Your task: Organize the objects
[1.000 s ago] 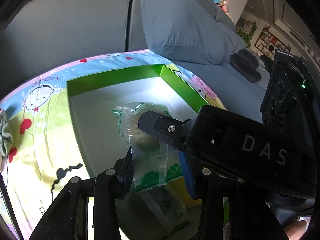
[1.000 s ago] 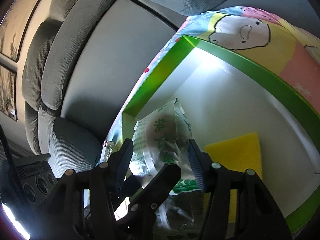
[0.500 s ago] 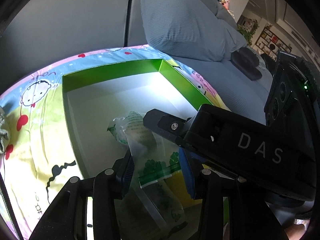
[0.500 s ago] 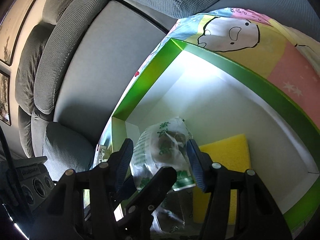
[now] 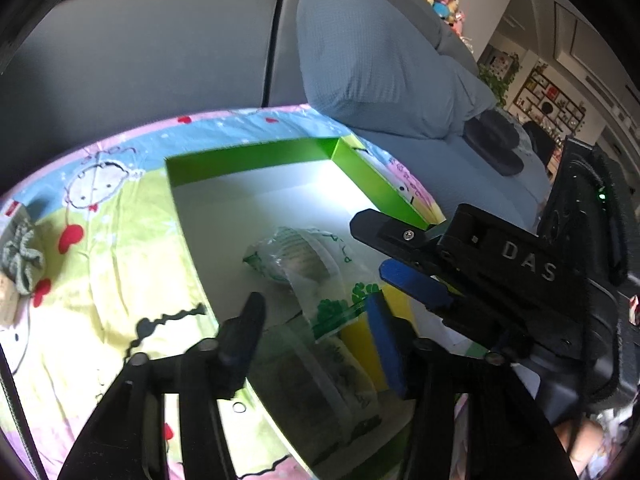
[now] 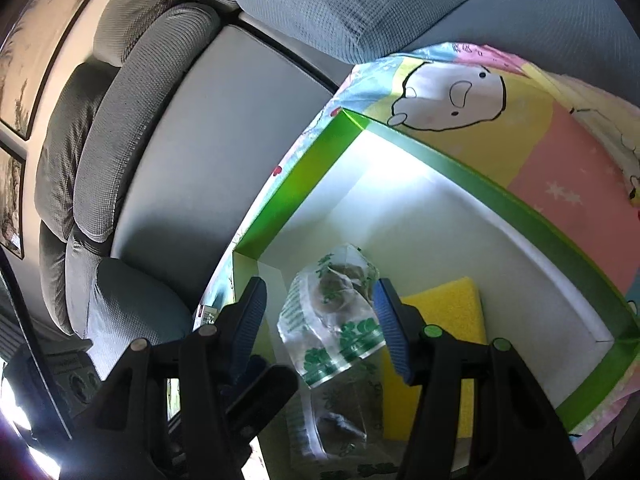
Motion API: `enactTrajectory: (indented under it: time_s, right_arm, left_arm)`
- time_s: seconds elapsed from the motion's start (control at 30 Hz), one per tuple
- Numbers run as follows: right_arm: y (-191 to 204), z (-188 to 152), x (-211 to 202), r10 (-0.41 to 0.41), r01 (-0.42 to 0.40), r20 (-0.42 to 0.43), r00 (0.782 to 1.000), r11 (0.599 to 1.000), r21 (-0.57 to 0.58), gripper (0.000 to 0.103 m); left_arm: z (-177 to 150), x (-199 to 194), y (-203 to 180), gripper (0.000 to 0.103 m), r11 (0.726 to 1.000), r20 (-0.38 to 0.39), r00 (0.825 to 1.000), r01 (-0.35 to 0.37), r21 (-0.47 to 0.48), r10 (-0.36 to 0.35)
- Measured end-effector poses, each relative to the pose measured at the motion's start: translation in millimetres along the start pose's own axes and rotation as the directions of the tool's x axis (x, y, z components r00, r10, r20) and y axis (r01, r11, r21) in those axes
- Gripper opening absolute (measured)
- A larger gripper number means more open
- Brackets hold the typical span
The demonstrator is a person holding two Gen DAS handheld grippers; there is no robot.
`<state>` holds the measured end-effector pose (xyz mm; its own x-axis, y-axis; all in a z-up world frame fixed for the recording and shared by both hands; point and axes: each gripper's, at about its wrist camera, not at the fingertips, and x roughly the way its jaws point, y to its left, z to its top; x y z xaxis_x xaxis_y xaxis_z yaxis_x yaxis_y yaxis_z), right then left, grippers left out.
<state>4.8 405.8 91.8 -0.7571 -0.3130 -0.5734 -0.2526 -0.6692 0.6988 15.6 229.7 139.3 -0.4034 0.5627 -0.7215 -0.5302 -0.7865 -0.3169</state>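
A clear plastic packet with green print (image 5: 304, 264) lies in a green-walled box (image 5: 248, 160) with a white floor. My left gripper (image 5: 316, 300) hangs just above the packet's tail; its jaws are opening and the pads no longer press on it. In the right wrist view the same packet (image 6: 332, 312) sits between the pads of my right gripper (image 6: 318, 282), its right edge at the right pad and a gap at the left pad. That right gripper (image 5: 370, 244) reaches in from the right. A second packet (image 6: 340, 412) and a yellow sponge (image 6: 440, 320) lie nearer in the box (image 6: 304, 176).
The box rests on a cartoon-print blanket (image 5: 112, 240) spread over a grey sofa (image 6: 180, 140). A blue-grey cushion (image 5: 380, 60) stands behind the box. A knitted green item (image 5: 20, 256) lies on the blanket at far left. A dark object (image 5: 492, 140) sits on the sofa at right.
My left gripper's jaws have spread apart and let go of the packet, which now lies lower on the box floor. The right gripper kept the same opening.
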Motion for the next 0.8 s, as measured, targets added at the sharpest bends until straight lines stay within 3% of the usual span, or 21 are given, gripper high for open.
enactTrajectory:
  time_s: [0.13,0.27,0.4,0.63,0.7,0.73,0.8]
  right_arm:
    - [6.7,-1.8,-2.8,0.007,-0.007,0.014,1.000,1.000,-0.018,0.056]
    - [12.5,-4.0,-2.5,0.006,-0.005,0.020,1.000,1.000,-0.029,0.070]
    - [17.3,-6.1,-0.7,0.000,0.001,0.011,1.000,0.999,-0.043,0.071]
    - [25.3,-10.3,-3.3,-0.030,0.031,0.033,0.999,0.998,-0.060,0.071]
    - [29.2,-12.4,-3.3,-0.036,0.038,0.035,0.999,0.997,-0.069,0.077]
    - [32.4,-14.7,-2.7,-0.040,0.043,0.035,0.999,0.996,-0.079,0.086]
    - [40.2,-19.1,-2.9,-0.047,0.051,0.038,0.998,0.993,-0.107,0.088]
  left_arm:
    - [-0.1,-18.2,2.2,0.059,1.000,0.039,0.999,-0.026,0.011,0.025]
    - [-2.4,-37.1,9.2,0.066,0.999,0.076,0.996,-0.045,0.004,0.045]
    - [-7.7,-54.1,21.1,0.075,0.997,0.106,0.992,-0.074,-0.016,0.075]
    - [-28.8,-79.3,54.0,0.077,0.979,0.124,0.971,-0.198,-0.048,0.203]
    - [-34.2,-85.6,68.2,0.078,0.973,0.122,0.967,-0.216,-0.087,0.225]
    - [-37.4,-89.3,78.2,0.079,0.967,0.122,0.963,-0.227,-0.112,0.241]
    - [-44.4,-95.7,94.6,0.081,0.957,0.123,0.957,-0.244,-0.155,0.264]
